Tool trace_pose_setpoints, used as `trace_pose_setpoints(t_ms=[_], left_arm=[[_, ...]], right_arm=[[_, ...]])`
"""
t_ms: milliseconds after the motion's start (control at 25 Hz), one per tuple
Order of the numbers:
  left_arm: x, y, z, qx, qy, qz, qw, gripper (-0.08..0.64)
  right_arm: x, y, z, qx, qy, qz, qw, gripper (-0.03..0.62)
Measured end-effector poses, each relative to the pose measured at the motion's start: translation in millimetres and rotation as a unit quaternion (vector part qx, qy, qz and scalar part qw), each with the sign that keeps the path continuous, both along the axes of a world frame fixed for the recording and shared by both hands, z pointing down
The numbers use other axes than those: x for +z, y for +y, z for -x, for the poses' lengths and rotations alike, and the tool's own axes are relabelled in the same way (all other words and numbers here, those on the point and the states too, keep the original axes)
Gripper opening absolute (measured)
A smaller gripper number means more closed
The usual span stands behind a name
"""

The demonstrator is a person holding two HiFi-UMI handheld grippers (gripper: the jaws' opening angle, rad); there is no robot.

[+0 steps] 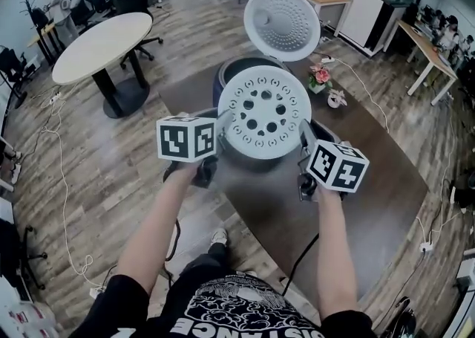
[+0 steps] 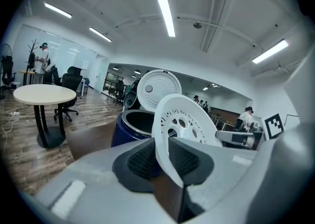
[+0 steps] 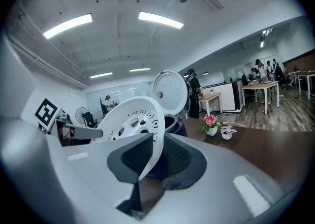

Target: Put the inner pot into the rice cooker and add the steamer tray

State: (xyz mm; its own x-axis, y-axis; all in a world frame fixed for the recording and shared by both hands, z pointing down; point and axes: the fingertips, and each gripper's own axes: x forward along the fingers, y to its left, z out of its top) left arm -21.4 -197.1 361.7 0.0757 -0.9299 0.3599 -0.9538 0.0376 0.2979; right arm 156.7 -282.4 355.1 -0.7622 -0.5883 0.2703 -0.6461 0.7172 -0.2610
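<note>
The dark-blue round rice cooker (image 1: 226, 80) stands with its white domed lid (image 1: 282, 23) tipped up. The white perforated plastic steamer tray (image 1: 265, 112) is held in the air just before its mouth, its thin rim pinched on one side by the left hand-held gripper (image 2: 161, 144) and on the other by the right hand-held gripper (image 3: 157, 139). With such narrow edge holds, uneven lowering could tilt the tray, slip it off a pad or snag it on the cooker's rim. Around is an open office with a plank floor (image 1: 96, 180) and a round white table (image 1: 100, 43), and the dark brown surface (image 1: 371, 173) carries a small pot of pink flowers (image 1: 320, 76) near the cooker.
</note>
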Motion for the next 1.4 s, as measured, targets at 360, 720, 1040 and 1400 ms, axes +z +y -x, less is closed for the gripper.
trace_pose_setpoints(t_ms=[360, 720, 1040, 1400], left_arm=[[-15, -39, 47, 0.01, 0.002, -0.008, 0.9999, 0.091], [-24, -78, 84, 0.02, 0.011, -0.016, 0.9996, 0.087], [-15, -106, 103, 0.053, 0.013, -0.02, 0.9983, 0.087], [-1, -140, 107, 0.078, 0.024, -0.003, 0.9966, 0.087]], right_arm=[[-18, -36, 44, 0.004, -0.002, -0.005, 1.0, 0.063], [-25, -65, 77, 0.018, -0.017, 0.014, 1.0, 0.061], [-12, -81, 92, 0.053, -0.022, 0.025, 0.998, 0.061], [5, -105, 93, 0.082, -0.002, 0.048, 0.995, 0.063]])
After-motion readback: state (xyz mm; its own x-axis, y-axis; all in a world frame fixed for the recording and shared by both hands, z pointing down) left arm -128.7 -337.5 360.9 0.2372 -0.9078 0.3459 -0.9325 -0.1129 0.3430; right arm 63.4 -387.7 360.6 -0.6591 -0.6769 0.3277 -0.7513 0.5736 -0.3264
